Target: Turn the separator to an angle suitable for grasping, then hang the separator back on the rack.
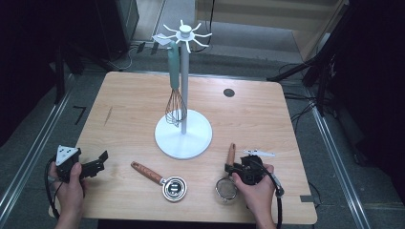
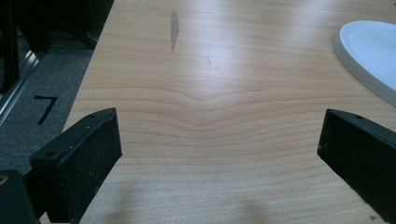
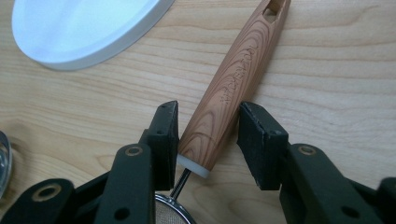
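A small mesh strainer (image 1: 226,187) with a wooden handle (image 3: 238,79) lies on the table at the front right. My right gripper (image 3: 208,135) straddles the lower end of that handle. The left pad sits at the wood and a thin gap shows at the right pad, so the gripper is open around it. In the high view the right gripper (image 1: 234,168) sits just above the strainer's mesh. My left gripper (image 1: 100,163) rests at the front left edge, open wide. Bare wood lies between the left gripper's (image 2: 219,154) jaws.
A white hook stand (image 1: 183,129) rises mid-table on a round base (image 3: 79,28), also seen at the far right (image 2: 369,51). A teal-handled whisk (image 1: 173,71) hangs from it. A wooden-handled utensil with a round metal head (image 1: 174,188) lies front centre. A dark grommet (image 1: 229,92) sits at the back.
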A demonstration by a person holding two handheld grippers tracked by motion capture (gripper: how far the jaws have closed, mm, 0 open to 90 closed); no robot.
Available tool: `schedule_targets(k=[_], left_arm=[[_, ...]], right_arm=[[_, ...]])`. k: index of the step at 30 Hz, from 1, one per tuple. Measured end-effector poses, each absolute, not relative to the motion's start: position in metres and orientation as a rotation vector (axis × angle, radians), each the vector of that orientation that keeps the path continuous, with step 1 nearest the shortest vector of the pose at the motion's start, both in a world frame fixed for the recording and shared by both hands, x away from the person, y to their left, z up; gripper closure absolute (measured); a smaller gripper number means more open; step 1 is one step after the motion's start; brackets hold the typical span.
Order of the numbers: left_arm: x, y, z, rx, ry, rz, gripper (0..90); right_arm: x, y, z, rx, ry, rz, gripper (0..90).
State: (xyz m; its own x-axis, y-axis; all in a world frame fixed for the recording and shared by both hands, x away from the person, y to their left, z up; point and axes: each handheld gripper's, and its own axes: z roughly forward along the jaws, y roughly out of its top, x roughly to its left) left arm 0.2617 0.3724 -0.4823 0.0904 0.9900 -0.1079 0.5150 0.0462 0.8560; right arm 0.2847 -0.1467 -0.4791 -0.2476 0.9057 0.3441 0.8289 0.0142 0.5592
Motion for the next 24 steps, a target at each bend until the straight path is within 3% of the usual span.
schedule_targets(k=[13,16,24], left_arm=[[0.262,0.373,-0.482,1.575,1.534,0.754,0.0],[0.262,0.373,-0.482,1.575,1.535,0.753,0.0],[0.262,0.373,-0.482,1.576,1.534,0.753,0.0]], right_arm=[[0.287,-0.156,-0.478,1.637,2.229,0.845,61.9],[0.288,-0.158,-0.481,1.634,2.242,0.830,56.3],[0.288,-0.163,-0.475,1.633,2.232,0.859,52.5]])
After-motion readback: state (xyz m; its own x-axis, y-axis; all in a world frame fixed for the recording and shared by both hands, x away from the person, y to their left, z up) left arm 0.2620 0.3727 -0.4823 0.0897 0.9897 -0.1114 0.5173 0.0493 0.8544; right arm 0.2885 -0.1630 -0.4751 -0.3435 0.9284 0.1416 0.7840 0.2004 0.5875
